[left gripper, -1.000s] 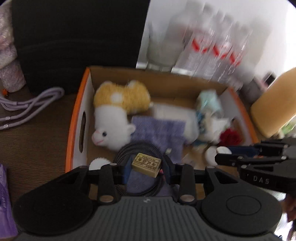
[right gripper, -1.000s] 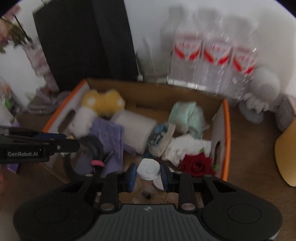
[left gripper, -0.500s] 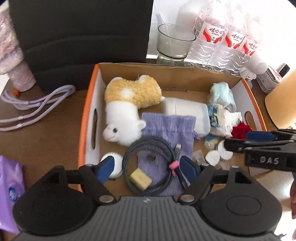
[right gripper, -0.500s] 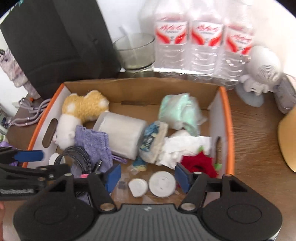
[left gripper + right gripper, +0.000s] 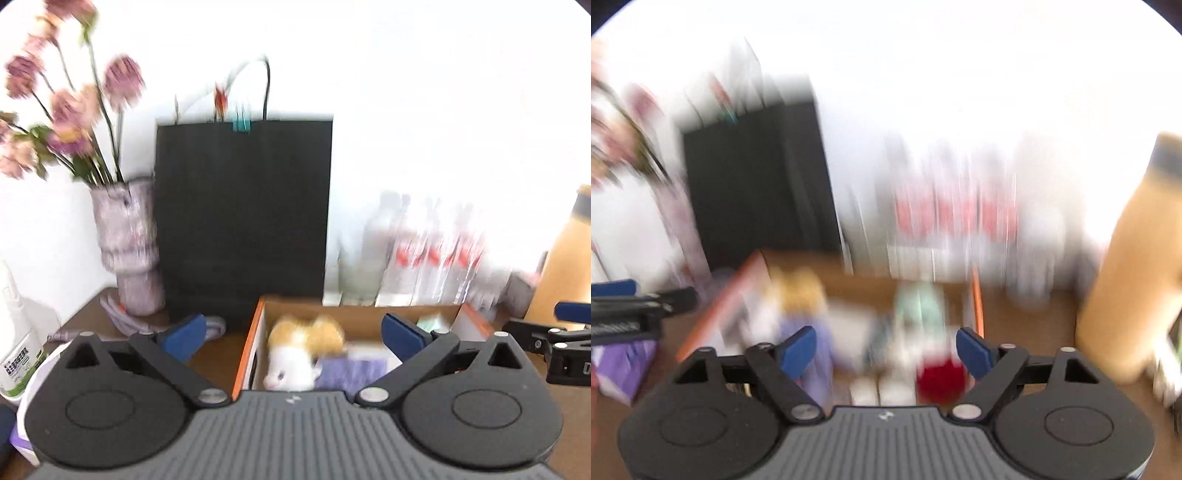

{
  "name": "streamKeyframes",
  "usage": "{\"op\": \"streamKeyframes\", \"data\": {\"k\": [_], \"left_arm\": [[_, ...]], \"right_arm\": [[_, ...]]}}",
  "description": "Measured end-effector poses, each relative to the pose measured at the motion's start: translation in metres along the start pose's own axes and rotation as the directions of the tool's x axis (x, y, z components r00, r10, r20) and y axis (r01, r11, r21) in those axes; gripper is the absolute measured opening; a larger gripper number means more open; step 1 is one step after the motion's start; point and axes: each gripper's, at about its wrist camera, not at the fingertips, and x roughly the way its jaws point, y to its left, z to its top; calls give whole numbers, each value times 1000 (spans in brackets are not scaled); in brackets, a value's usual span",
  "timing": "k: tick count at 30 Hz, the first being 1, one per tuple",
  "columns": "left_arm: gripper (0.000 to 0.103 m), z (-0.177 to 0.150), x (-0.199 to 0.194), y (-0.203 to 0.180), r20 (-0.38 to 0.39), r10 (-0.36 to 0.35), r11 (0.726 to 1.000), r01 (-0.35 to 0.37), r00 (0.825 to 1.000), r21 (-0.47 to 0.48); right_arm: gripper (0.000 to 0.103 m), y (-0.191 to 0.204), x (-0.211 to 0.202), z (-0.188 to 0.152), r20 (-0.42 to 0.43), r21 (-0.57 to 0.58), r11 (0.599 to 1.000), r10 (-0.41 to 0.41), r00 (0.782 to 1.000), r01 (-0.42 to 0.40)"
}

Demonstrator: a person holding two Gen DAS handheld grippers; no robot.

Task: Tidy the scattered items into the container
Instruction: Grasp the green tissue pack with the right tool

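The cardboard box with orange rim (image 5: 246, 350) (image 5: 977, 291) sits on the brown table and holds a yellow-and-white plush toy (image 5: 303, 343), a purple cloth pouch (image 5: 351, 371), a red flower (image 5: 942, 376) and two white round discs (image 5: 879, 391). My left gripper (image 5: 293, 334) hangs above the box's near side, jaws still opening wide, nothing between them. In the blurred right wrist view my right gripper (image 5: 886, 350) is also still opening, nothing between its pads. Each gripper shows in the other's view, the left gripper (image 5: 631, 302) and the right gripper (image 5: 561, 332).
A black paper bag (image 5: 242, 218) stands behind the box, with a vase of pink flowers (image 5: 127, 243) to its left. Water bottles (image 5: 432, 254) line the wall. A tall yellow bottle (image 5: 565, 262) stands at right. A white pump bottle (image 5: 16, 339) and purple pack (image 5: 624, 362) lie at left.
Both grippers let go of their items, a small yellow block and a white disc, into the box, opened wide, then rose and tilted up toward the wall.
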Motion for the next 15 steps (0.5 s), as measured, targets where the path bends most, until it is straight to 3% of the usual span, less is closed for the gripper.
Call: {"op": "streamKeyframes", "data": {"k": [2, 9, 12, 15], "left_arm": [[103, -8, -8, -2, -4, -12, 1000, 12, 1000, 0], [103, -33, -31, -9, 9, -13, 999, 13, 1000, 32], [103, -64, -72, 1, 19, 5, 1000, -5, 1000, 30], [103, -124, -138, 19, 35, -53, 998, 53, 998, -16]], "right_arm": [[97, 7, -16, -13, 86, -15, 1000, -16, 996, 17], [96, 14, -26, -36, 67, -2, 1000, -10, 998, 11], [95, 17, -55, -63, 52, 47, 999, -31, 998, 28], [96, 19, -114, -121, 60, 113, 994, -5, 998, -2]]}}
